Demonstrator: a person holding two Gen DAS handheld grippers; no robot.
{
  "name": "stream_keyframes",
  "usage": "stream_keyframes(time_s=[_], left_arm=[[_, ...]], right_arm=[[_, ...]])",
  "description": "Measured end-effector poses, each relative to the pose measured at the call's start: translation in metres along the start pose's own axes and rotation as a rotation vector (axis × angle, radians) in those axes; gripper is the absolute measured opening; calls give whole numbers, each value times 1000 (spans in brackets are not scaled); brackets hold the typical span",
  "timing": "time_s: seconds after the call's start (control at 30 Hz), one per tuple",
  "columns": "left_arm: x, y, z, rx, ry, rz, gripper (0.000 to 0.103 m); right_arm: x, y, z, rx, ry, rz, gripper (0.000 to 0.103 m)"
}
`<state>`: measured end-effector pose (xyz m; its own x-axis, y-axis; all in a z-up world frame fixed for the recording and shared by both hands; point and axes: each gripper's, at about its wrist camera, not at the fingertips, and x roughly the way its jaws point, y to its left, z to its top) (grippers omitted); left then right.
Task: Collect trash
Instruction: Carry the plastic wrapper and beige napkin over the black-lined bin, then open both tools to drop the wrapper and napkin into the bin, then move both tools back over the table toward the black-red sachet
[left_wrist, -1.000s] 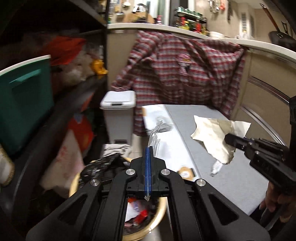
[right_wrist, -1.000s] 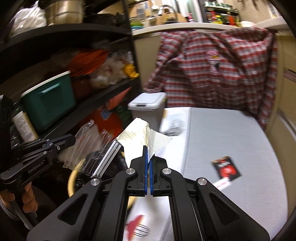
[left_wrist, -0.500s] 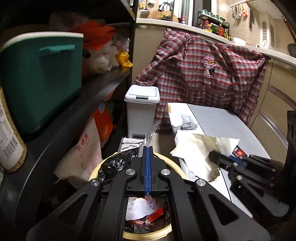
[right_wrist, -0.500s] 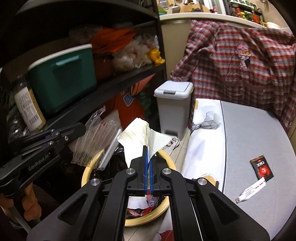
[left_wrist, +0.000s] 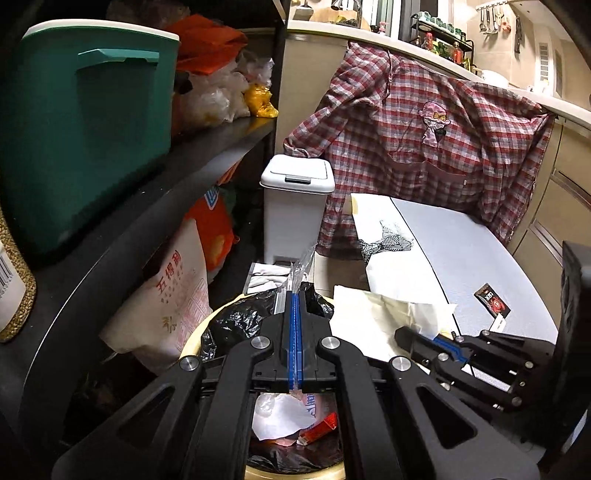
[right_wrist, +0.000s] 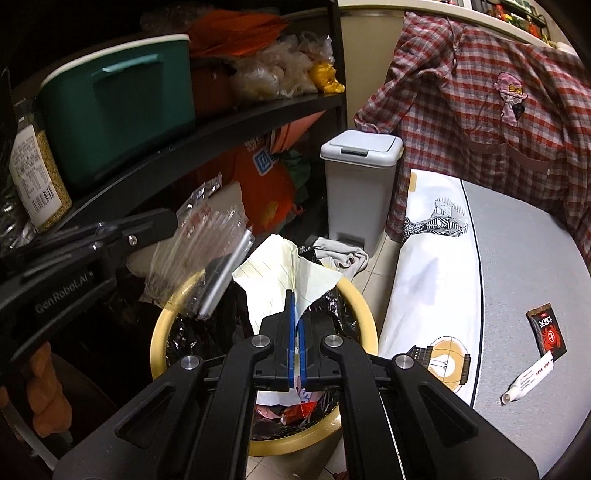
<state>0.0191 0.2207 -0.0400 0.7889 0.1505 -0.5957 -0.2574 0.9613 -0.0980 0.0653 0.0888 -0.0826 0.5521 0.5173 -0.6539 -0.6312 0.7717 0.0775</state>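
Your left tongs (left_wrist: 295, 295) are pressed fully together on a clear plastic wrapper (right_wrist: 199, 254), holding it over the near-left rim of the yellow trash bin (right_wrist: 360, 295), which is lined with a black bag (left_wrist: 236, 321). Your right tongs (right_wrist: 295, 295) are likewise clamped closed, pinching a crumpled sheet of cream lined paper (right_wrist: 280, 273) that hangs directly above the bin's opening. Inside the bin you can see white paper scraps and a red wrapper (left_wrist: 317, 430). To the right of the bin stands the table (right_wrist: 524, 258), and on it, well apart from the bin, lie a dark red sachet (right_wrist: 546, 328) and, just beside it, a small white tube (right_wrist: 528, 380). Behind the bin sits a white lidded pedal bin (right_wrist: 360, 184), with a plaid shirt (right_wrist: 480, 110) draped to its right. Left of the bin, a black shelf (left_wrist: 147, 206) carries a green storage box (left_wrist: 85, 122).
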Motion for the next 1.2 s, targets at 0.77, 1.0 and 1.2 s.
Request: stream_keyframes(time_s=[0.77, 1.0, 1.2], left_arm=[[0, 3, -2, -26, -4, 136, 89], [-9, -6, 0, 1, -23, 157, 89], [-18, -20, 0, 36, -42, 169, 90]], right_arm=[[-3, -6, -3, 38, -6, -34, 57], [-12, -11, -4, 69, -22, -52, 68], [-29, -23, -4, 96, -27, -54, 81]])
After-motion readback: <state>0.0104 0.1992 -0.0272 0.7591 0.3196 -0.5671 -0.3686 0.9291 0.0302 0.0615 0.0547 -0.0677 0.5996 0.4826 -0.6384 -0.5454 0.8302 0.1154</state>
